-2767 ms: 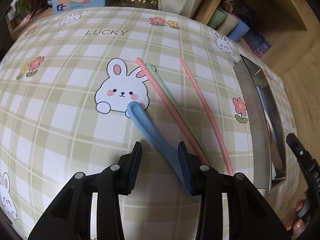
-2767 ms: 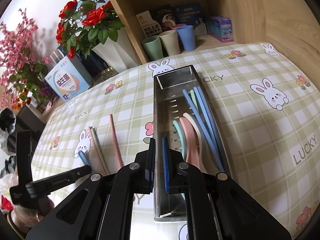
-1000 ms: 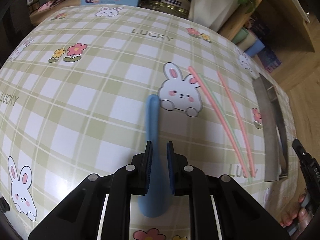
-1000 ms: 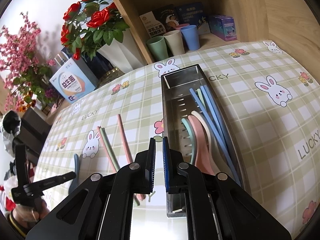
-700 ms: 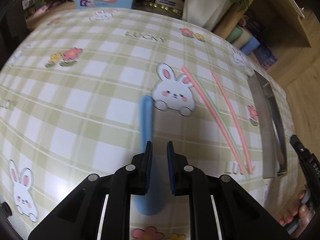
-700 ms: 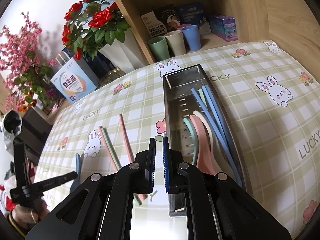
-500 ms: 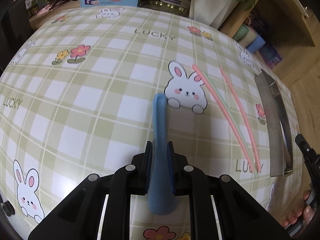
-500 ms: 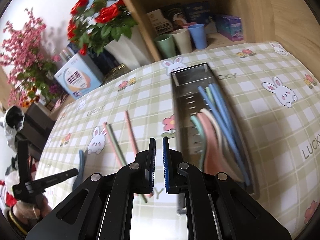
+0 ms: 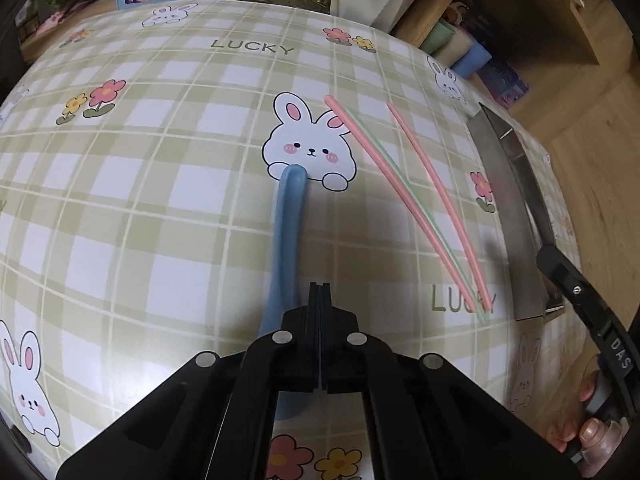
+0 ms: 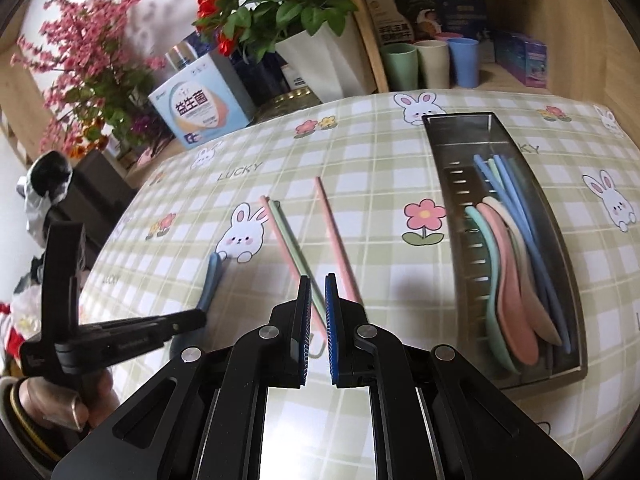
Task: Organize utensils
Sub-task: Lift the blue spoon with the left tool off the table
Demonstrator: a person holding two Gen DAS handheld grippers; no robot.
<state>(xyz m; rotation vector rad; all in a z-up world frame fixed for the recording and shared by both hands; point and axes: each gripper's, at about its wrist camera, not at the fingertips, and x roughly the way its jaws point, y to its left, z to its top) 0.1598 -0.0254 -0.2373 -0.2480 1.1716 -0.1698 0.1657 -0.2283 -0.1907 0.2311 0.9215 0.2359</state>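
Your left gripper [image 9: 320,300] has snapped fully shut: the two fingers now meet pad to pad with nothing between them. Half a second ago the blue spoon [image 9: 290,220] sat between those pads; now its handle runs just to the left of the closed fingers and its bowl shows underneath the gripper body, lying on the bench [image 9: 160,208] with the handle tip touching the printed bunny's paw. It looks as though the squeeze pushed the spoon out sideways rather than catching it, so you will probably need to reopen and grasp it again.

Your right gripper [image 10: 317,320] has swung away from the steel tray [image 10: 448,184] and now hangs over the near ends of the loose chopsticks. Its fingers are nearly clenched, a thin gap between them, grasping nothing. The pink and green pair [image 9: 384,164] lies side by side, with a single pink chopstick [image 9: 436,204] just beside them, all still out on the bench between the spoon and the tray.

The tray already holds green, pink and beige spoons and several blue chopsticks, so four pieces remain.

Readable writing: "LUCKY" [image 9: 251,47] repeats across the checked cloth, "DAS" [image 9: 618,352] is on the right gripper's handle, and the blue and white box [image 10: 200,108] reads "益生菌". The print on the books in the shelf is too small to read.
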